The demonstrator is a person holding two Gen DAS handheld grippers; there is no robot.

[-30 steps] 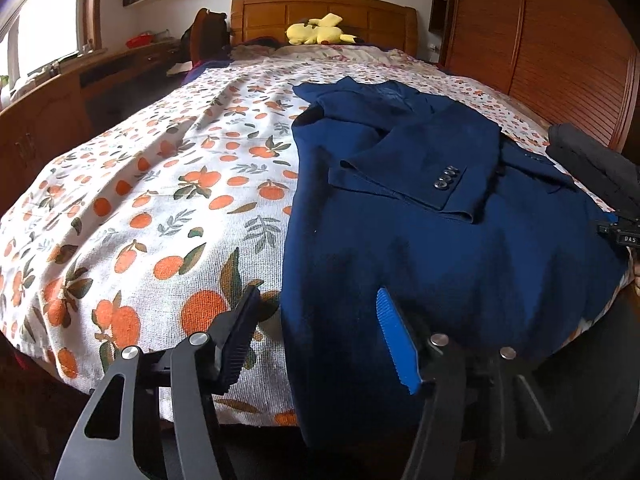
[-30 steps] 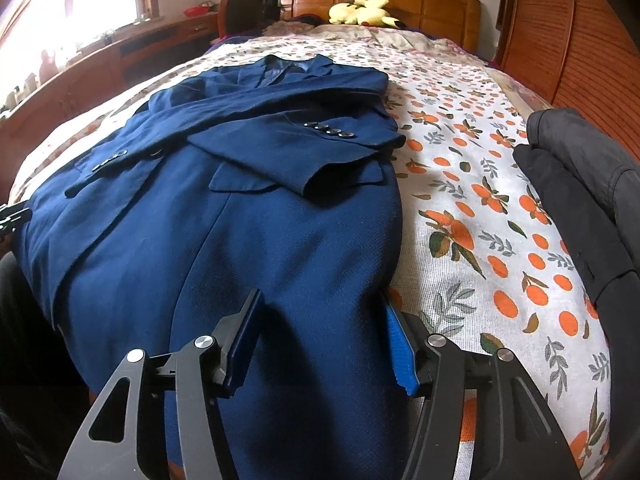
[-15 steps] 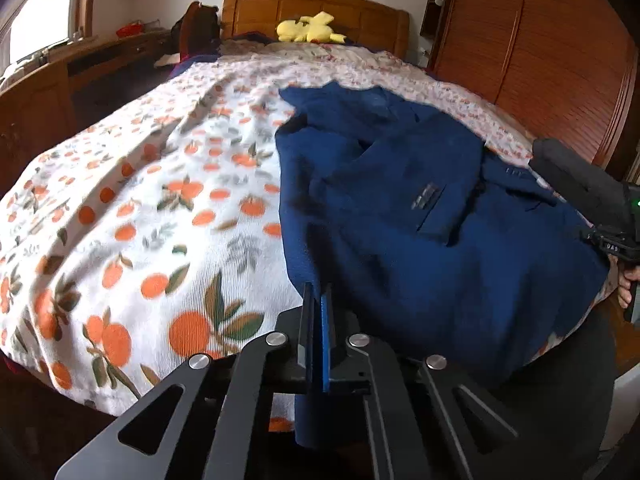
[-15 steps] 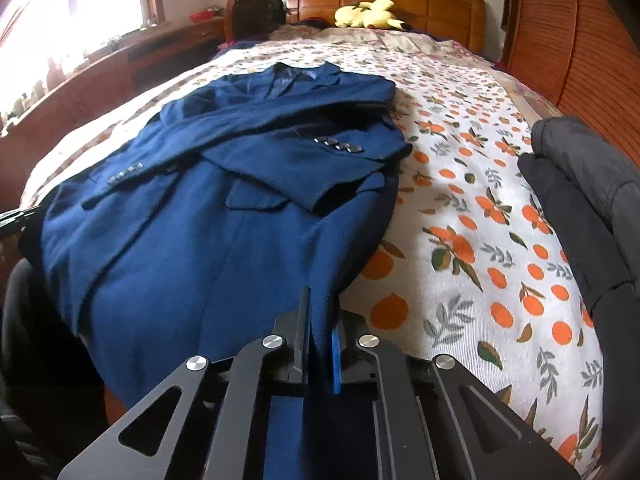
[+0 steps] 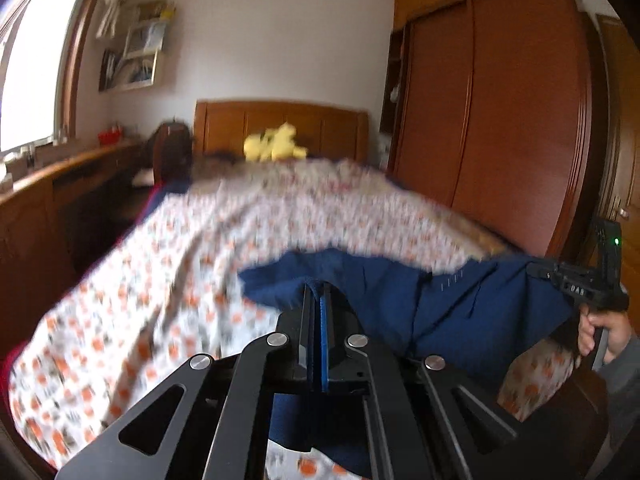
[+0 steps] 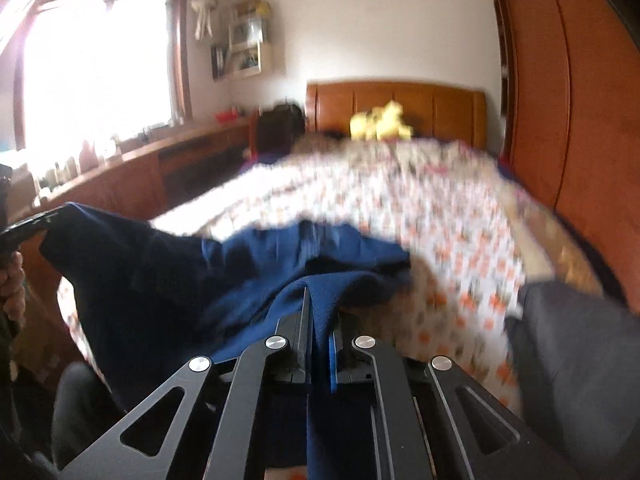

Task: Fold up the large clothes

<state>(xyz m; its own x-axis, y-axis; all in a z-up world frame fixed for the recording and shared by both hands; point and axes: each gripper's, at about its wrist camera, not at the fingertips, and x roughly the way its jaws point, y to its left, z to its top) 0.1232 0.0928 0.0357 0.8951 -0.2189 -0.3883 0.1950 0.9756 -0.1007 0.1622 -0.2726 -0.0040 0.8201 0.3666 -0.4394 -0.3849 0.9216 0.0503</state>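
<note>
bed; both grippers clamp blue jacket hem.

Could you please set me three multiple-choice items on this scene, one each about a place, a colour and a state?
1. Where does the yellow plush toy lie?
A. at the wooden headboard
B. on the window sill
C. on the dark grey garment

2. What colour is the jacket that both grippers hold?
A. red
B. navy blue
C. yellow

3. How does the left gripper stand?
A. wide open over the bedspread
B. shut on nothing
C. shut on the jacket's edge

Answers:
1 A, the toy sits at the head of the bed just before the headboard.
2 B, the cloth is dark blue in both views.
3 C, blue cloth is pinched between its closed jaws, as with the right gripper.
</note>
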